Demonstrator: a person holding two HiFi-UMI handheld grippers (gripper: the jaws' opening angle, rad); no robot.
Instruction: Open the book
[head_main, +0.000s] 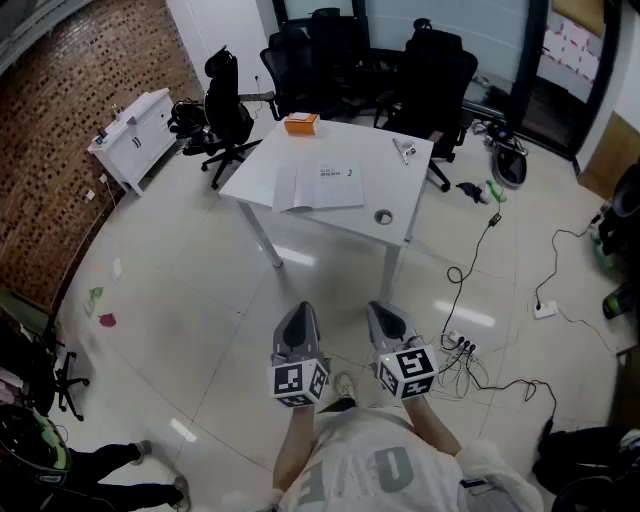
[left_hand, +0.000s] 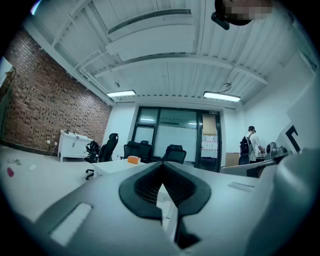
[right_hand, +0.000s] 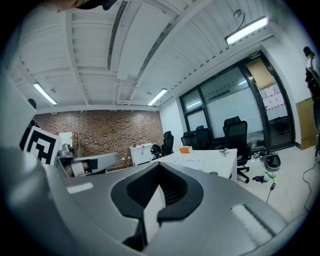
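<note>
A white book (head_main: 335, 182) lies flat on the white table (head_main: 300, 140) across the room, with a pale sheet or leaf spread at its left side. I stand on the floor well short of the table. My left gripper (head_main: 299, 312) and right gripper (head_main: 386, 310) are side by side in front of my body, both pointing toward the table. Both are shut and hold nothing. In the left gripper view the left gripper (left_hand: 161, 173) has its jaws together. The right gripper (right_hand: 159, 172) looks the same in its view, with the book (right_hand: 194, 161) small and far beyond it.
An orange box (head_main: 301, 123), a small tool (head_main: 404, 150) and a round object (head_main: 384, 216) sit on the table. Black office chairs (head_main: 228, 110) ring its far sides. A white cabinet (head_main: 135, 135) stands by the brick wall. Cables (head_main: 480, 350) trail over the floor at right.
</note>
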